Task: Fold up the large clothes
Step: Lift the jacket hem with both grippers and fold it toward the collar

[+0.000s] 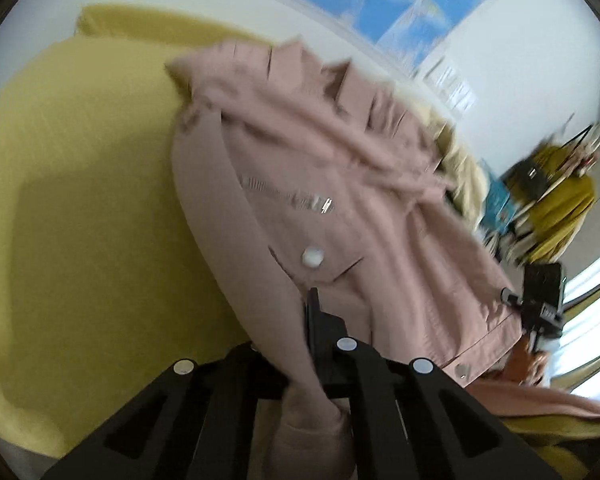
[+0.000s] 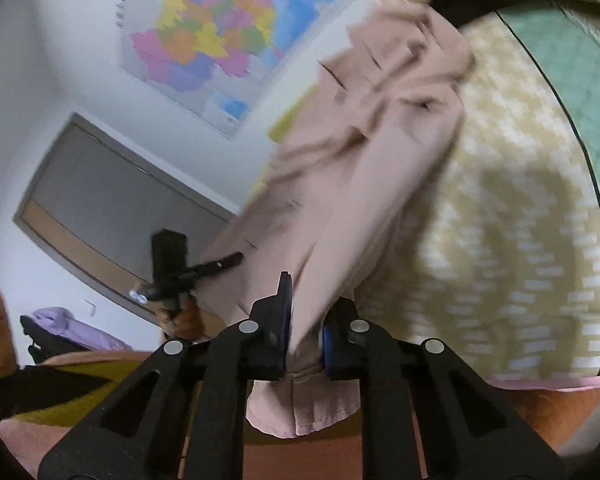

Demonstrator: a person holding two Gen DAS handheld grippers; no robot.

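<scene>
Both jaws are clamped on the pink jacket (image 1: 340, 208): the left gripper (image 1: 320, 344) pinches a sleeve edge, the right gripper (image 2: 306, 320) another fold, with the garment stretched over the yellow bedspread (image 1: 80, 180). Judging by this, the fold is mid-carry; next, both held edges likely need laying down evenly across the body.

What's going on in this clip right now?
A person is folding a pink jacket with a handheld gripper in each hand. The left gripper is shut on fabric at one side of the jacket, and the right gripper is clamped on another part of it. The jacket hangs stretched between them over a yellow bedspread, not yet folded. A map hangs on the wall behind.
</scene>
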